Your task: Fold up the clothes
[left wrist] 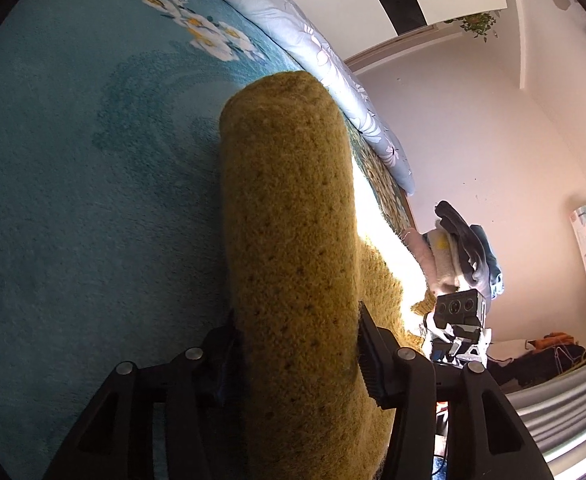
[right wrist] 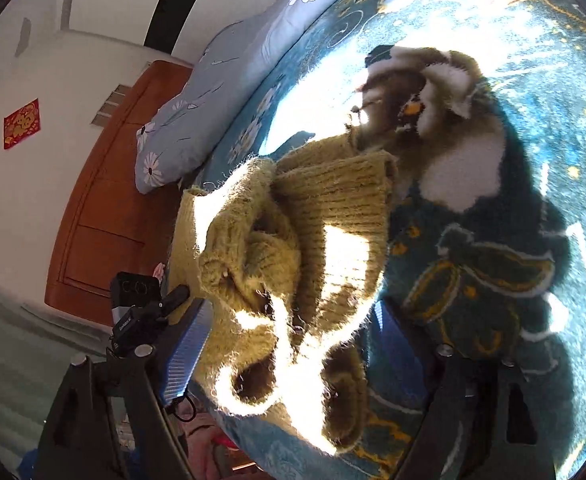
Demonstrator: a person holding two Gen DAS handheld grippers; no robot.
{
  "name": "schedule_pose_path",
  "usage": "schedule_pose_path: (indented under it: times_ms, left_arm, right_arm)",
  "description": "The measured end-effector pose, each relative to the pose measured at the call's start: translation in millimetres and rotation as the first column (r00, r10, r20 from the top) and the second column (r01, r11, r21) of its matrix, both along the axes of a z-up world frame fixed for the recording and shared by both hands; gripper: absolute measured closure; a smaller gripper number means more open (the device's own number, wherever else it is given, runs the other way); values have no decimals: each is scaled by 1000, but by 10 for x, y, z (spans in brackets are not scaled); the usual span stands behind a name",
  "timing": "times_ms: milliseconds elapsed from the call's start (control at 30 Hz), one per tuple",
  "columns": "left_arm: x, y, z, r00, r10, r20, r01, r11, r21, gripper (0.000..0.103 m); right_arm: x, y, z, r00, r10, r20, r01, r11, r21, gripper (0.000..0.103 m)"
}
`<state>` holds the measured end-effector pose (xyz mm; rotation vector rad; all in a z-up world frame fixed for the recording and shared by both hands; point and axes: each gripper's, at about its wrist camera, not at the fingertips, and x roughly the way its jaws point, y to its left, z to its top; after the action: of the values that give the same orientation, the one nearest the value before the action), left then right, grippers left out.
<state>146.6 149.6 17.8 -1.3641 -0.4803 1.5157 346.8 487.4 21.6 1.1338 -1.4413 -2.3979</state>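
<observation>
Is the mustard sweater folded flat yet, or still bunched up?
Still bunched. The mustard sweater lies crumpled on the teal blanket, and the left gripper is clamped on a rolled length of it.

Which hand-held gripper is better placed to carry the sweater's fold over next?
Left. The left hand-held gripper is already shut on the sweater. The right hand-held gripper is open, the knit lying loose between its fingers.
</observation>
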Motion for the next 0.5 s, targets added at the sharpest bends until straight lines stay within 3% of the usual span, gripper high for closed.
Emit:
schedule_pose_path:
  times_ms: [100, 267, 333, 400, 500]
  left_arm:
    - [20, 15, -8, 1000, -9, 1, 9, 1000, 2, 48]
    - [46, -1, -14, 1000, -11, 13, 11, 1000, 4, 48]
    - [58, -17, 0, 1000, 9, 14, -9, 1000, 5, 48]
    - [68, -25, 27, 999, 34, 9, -34, 999, 8, 51]
    - [126, 32, 162, 997, 45, -55, -46, 998, -29, 63]
  right_arm:
    - [-142, -43, -4, 1000, 7, -6, -7, 1000, -3, 15]
    - [-319, -237, 56, 1000, 29, 3, -29, 997, 74, 17]
    - [-343, -292, 67, 1000, 30, 7, -30, 996, 85, 46]
    - [-316, -260, 49, 1000, 6, 6, -6, 999, 54, 62]
    - [-301, -264, 96, 1000, -7, 14, 7, 999, 51, 67]
